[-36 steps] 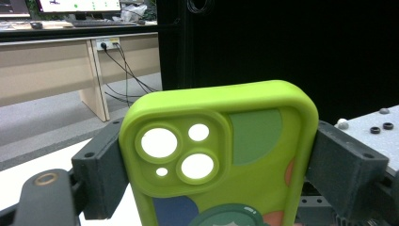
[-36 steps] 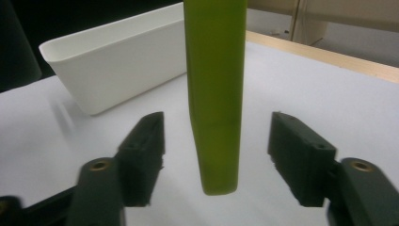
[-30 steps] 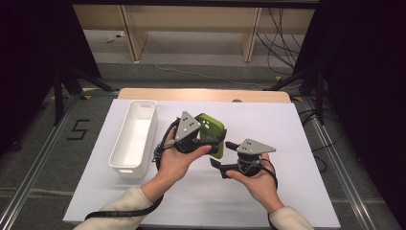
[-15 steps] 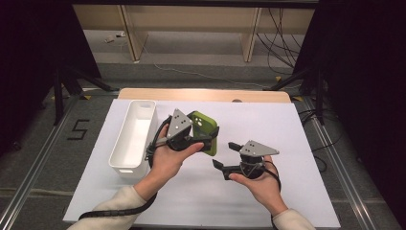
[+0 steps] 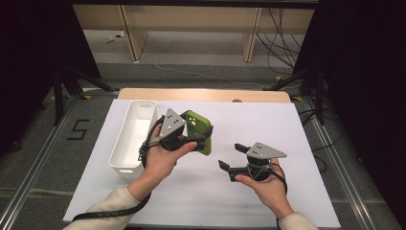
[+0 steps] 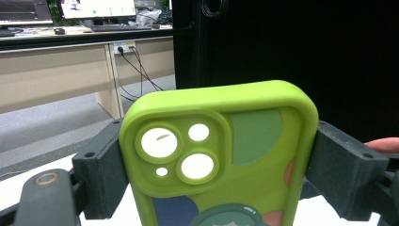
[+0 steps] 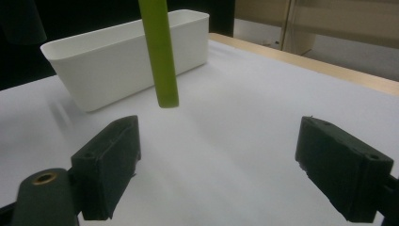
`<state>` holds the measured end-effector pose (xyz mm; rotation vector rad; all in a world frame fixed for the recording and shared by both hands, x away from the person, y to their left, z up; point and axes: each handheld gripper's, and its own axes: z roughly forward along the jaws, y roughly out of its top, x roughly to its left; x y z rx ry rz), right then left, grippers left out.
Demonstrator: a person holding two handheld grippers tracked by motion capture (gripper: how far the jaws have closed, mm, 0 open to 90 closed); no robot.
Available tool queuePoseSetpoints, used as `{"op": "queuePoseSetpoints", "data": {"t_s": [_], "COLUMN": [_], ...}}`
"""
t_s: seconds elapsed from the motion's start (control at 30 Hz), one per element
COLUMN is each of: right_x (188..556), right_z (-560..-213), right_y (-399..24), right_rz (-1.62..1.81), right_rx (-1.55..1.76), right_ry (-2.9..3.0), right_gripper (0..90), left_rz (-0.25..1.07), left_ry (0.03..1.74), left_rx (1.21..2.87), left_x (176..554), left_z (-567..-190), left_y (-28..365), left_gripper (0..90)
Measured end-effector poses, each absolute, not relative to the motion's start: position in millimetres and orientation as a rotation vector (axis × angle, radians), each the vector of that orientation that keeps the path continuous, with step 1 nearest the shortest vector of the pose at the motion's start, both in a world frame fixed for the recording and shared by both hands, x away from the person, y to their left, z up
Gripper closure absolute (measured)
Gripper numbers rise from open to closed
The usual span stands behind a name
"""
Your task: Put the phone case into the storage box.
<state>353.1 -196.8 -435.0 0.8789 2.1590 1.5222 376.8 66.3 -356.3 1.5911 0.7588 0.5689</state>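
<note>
A lime-green phone case [image 5: 198, 137] with camera cut-outs and coloured patches is held above the table, clamped across its width by my left gripper [image 5: 200, 139]. In the left gripper view the phone case [image 6: 221, 160] stands upright between the two jaw pads [image 6: 101, 169]. My right gripper [image 5: 232, 157] hovers low over the white tabletop, to the right of the case, open with nothing between its pads [image 7: 110, 165]. From the right gripper view the phone case [image 7: 160, 52] shows edge-on, hanging above the table.
A long white bin [image 5: 131, 136] stands at the left of the white table [image 5: 268, 124], close beside my left hand; the same bin [image 7: 127, 56] lies beyond the right gripper. A wooden edge [image 5: 206, 94] borders the table's far side. Cables run on the floor behind.
My left gripper has carried the phone case leftward, toward the bin, and turned it more upright. The right gripper has drawn back to the right, apart from the case, jaws open.
</note>
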Motion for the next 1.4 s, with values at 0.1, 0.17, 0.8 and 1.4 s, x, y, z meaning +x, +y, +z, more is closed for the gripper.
{"op": "queuePoseSetpoints", "data": {"t_s": [0.1, 0.17, 0.8, 1.4], "right_x": [352.5, 351.8, 345.6, 342.3], "right_z": [-435.2, -434.9, -433.6, -432.9], "right_y": [-198.8, -200.0, -216.5, -224.1], "right_rz": [1.523, 1.522, 1.516, 1.508], "right_rx": [0.886, 0.888, 0.925, 0.944], "right_ry": [2.152, 2.153, 2.097, 2.074], "right_gripper": [15.7, 15.7, 15.6, 15.6], "left_rz": [0.572, 0.581, 0.604, 0.622], "left_ry": [0.762, 0.765, 0.786, 0.839], "left_rx": [1.592, 1.591, 1.577, 1.561], "left_x": [376.8, 377.0, 376.8, 380.5], "left_z": [-356.2, -355.6, -353.6, -357.1], "left_y": [69.4, 74.0, 94.2, 115.9], "left_gripper": [15.7, 15.7, 15.7, 15.8]}}
